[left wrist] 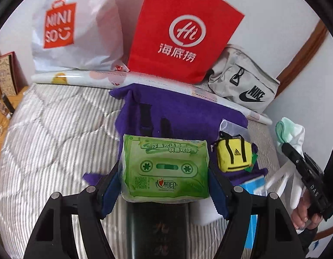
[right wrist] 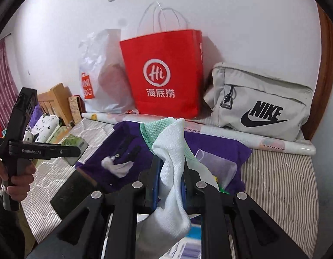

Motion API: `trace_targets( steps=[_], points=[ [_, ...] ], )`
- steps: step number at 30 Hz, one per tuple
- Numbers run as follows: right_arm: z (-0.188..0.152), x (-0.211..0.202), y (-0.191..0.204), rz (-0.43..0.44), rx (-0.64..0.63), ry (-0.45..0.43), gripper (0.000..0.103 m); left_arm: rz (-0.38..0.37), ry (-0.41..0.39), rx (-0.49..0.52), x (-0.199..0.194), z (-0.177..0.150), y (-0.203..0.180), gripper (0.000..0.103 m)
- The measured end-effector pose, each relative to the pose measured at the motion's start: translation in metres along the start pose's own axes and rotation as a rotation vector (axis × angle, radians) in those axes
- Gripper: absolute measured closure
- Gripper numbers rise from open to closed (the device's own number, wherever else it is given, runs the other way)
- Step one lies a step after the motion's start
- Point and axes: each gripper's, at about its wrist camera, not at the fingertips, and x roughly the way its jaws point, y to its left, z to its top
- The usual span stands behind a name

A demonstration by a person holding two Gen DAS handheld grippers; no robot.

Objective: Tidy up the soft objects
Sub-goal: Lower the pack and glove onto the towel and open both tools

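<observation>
My left gripper (left wrist: 165,172) is shut on a green tissue pack (left wrist: 165,168) and holds it above the striped bed. The pack also shows in the right wrist view (right wrist: 74,144), held by the left gripper (right wrist: 73,151). My right gripper (right wrist: 170,168) is shut on a white sock with a mint cuff (right wrist: 170,151), lifted over a purple cloth (right wrist: 211,144). In the left wrist view the sock (left wrist: 292,133) hangs at the right in the right gripper (left wrist: 284,145). A small yellow pouch (left wrist: 233,155) lies on the purple cloth (left wrist: 183,112).
A red paper bag (left wrist: 179,32), a white Miniso bag (left wrist: 75,32) and a grey Nike pouch (right wrist: 261,110) stand along the wall. A rolled poster (right wrist: 242,136) lies before them. A black box (right wrist: 73,190) and a blue-white box (left wrist: 252,185) lie on the striped quilt (left wrist: 58,129).
</observation>
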Motion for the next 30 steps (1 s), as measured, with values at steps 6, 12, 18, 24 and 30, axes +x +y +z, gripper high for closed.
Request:
trace_targets(
  steps=[6, 12, 18, 24, 30],
  points=[
    [0.005, 0.031, -0.017, -0.02, 0.008, 0.027, 0.087, -0.005, 0.056, 0.005, 0.036, 0.019, -0.004, 0.032],
    [0.008, 0.062, -0.037, -0.023, 0.044, 0.068, 0.087, 0.005, 0.085, 0.008, 0.061, 0.034, -0.006, 0.032],
    [0.004, 0.089, -0.043, -0.041, 0.022, 0.13, 0.086, 0.015, 0.132, 0.012, 0.085, 0.042, -0.007, 0.032],
    [0.002, 0.108, -0.047, -0.05, 0.028, 0.175, 0.085, 0.027, 0.172, 0.005, 0.105, 0.046, -0.008, 0.032],
    [0.001, 0.121, -0.048, -0.046, 0.03, 0.214, 0.081, 0.036, 0.2, 0.007, 0.118, 0.047, -0.008, 0.032]
  ],
)
